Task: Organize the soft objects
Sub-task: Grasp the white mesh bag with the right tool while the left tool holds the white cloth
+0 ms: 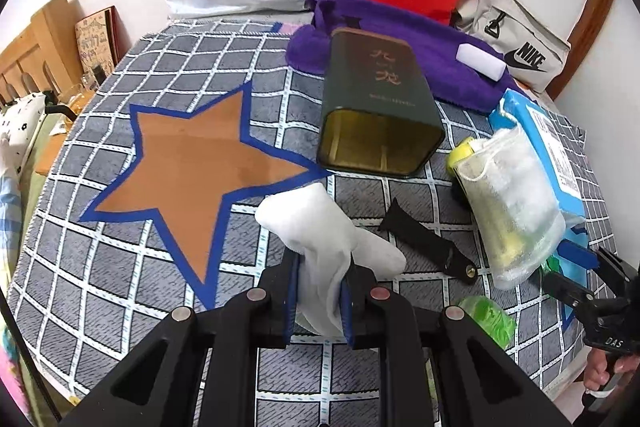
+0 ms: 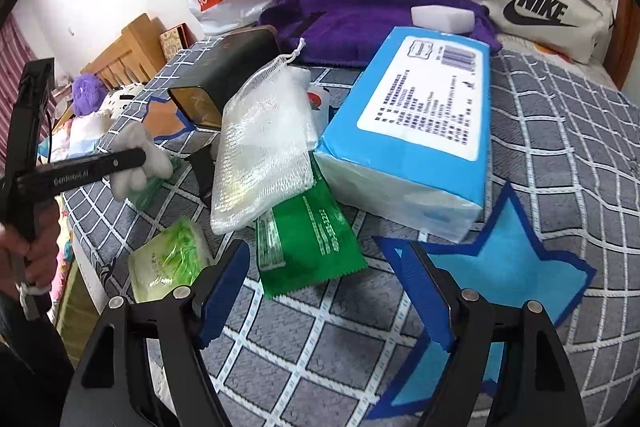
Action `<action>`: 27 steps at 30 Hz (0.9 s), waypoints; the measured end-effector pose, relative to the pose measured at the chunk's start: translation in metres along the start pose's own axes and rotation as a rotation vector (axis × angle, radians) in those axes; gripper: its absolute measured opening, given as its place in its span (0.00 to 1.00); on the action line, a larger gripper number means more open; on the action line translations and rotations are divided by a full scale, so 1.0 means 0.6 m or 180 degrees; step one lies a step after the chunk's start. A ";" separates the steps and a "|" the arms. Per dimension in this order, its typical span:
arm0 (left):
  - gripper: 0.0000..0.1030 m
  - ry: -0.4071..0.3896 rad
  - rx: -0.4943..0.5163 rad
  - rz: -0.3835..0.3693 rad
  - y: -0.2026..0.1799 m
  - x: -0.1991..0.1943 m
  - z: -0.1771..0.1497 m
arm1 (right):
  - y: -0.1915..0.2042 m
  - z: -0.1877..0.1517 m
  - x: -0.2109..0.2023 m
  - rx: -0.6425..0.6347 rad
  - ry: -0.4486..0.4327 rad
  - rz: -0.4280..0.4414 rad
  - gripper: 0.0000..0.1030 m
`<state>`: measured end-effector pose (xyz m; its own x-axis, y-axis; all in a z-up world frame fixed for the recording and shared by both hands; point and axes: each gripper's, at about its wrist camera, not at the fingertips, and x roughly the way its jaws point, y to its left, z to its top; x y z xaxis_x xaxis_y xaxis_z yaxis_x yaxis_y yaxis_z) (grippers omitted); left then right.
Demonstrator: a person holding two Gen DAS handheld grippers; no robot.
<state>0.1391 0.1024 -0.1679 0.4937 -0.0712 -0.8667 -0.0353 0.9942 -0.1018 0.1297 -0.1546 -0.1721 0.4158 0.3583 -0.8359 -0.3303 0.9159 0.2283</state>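
I am pinching a white cloth (image 1: 320, 239) in my left gripper (image 1: 320, 303), low in the centre of the left wrist view; the jaws are closed tight on its bunched middle and both ends are flopping free above and below the pads. It looks light, limp and a bit slick, so I judge that a grip on a gathered fold is holding better than one on an edge would. My right gripper (image 2: 324, 291) is hanging with its jaws wide apart and nothing between them, at the bottom centre of its view, just below the green packet (image 2: 304, 247). The mesh pouch (image 2: 264, 155) above it looks soft and squashy; I would be taking it by its bulging middle.
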 end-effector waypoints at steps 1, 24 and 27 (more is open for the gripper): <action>0.17 0.0006 0.0004 0.0002 -0.001 0.002 0.000 | 0.002 0.003 0.007 -0.0019 0.0027 -0.0005 0.76; 0.17 0.0053 -0.0021 -0.0125 -0.019 -0.003 -0.010 | -0.004 -0.021 -0.051 0.0139 -0.0004 0.0576 0.46; 0.17 0.0037 0.0006 -0.0114 -0.022 -0.009 -0.013 | 0.000 -0.021 -0.029 0.0221 0.0075 0.0506 0.47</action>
<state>0.1300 0.0891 -0.1659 0.4844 -0.1076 -0.8682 -0.0163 0.9911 -0.1320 0.1117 -0.1631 -0.1642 0.3427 0.4960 -0.7979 -0.3306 0.8586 0.3918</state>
